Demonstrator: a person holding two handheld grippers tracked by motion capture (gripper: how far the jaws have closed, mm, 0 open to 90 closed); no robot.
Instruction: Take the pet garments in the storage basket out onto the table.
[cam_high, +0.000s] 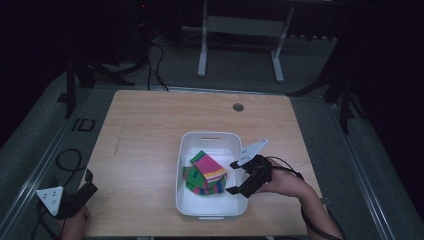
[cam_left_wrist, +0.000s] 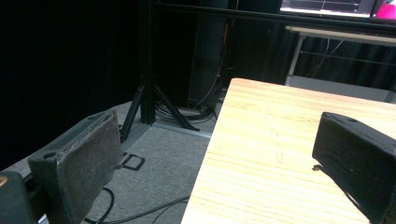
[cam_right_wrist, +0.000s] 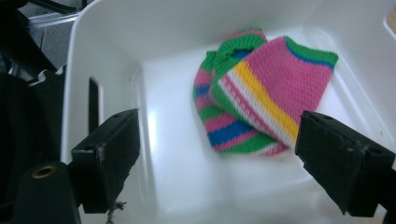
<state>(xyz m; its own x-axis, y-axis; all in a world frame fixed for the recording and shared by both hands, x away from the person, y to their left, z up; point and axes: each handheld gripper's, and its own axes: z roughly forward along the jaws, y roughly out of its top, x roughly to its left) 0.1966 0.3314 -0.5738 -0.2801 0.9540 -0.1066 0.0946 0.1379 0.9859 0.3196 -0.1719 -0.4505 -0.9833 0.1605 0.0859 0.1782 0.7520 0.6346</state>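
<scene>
A white plastic bin (cam_high: 186, 150) stands on the wooden table (cam_high: 145, 145), right of centre. Inside it lies a heap of striped knit socks (cam_high: 205, 174) in pink, green, blue, yellow and white, also seen in the right gripper view as the socks (cam_right_wrist: 261, 100) on the bin's floor (cam_right_wrist: 187, 177). My right gripper (cam_high: 235, 176) hangs open over the bin's right rim, its jaws wide apart with nothing between them, a little short of the socks. My left gripper (cam_high: 90, 181) rests open at the table's front left corner, also empty.
A round grommet (cam_high: 238, 107) sits near the table's far edge. Cables (cam_high: 70, 160) lie on the floor to the left, and a white frame stand (cam_high: 240, 45) is beyond the table. Dark tripod legs (cam_left_wrist: 154, 105) stand off the table's left side.
</scene>
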